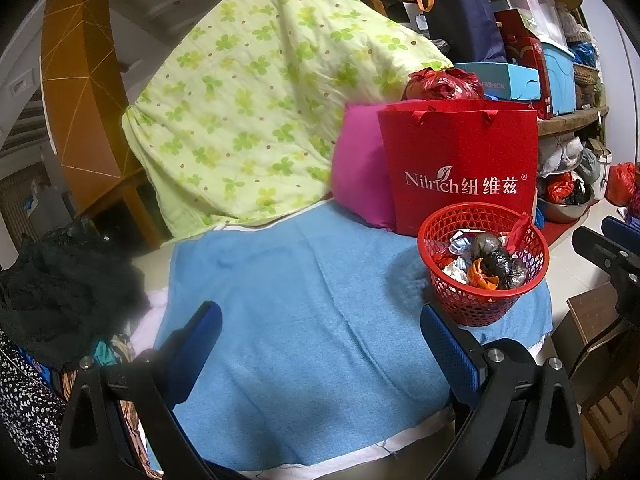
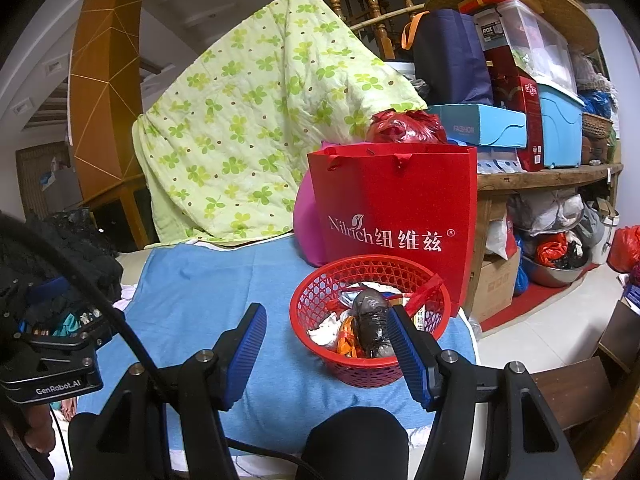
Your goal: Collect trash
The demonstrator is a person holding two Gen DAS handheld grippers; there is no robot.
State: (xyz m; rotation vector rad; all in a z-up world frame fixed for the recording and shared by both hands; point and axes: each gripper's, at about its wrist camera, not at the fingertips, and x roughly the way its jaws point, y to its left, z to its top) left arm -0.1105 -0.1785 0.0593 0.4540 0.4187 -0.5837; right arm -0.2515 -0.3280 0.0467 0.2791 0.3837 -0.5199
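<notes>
A red basket (image 2: 368, 316) full of crumpled trash (image 2: 370, 322) sits at lower centre-right of the right wrist view, on a blue cloth (image 2: 208, 288), just before a red paper bag (image 2: 394, 204). The right gripper (image 2: 326, 344) and left gripper (image 1: 320, 344) both have jaws spread, empty.

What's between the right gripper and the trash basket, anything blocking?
Nothing visible. Only bare blue towel lies between the open right gripper and the red basket, which holds the trash. The red paper bag stands behind the basket, out of the approach.
</notes>
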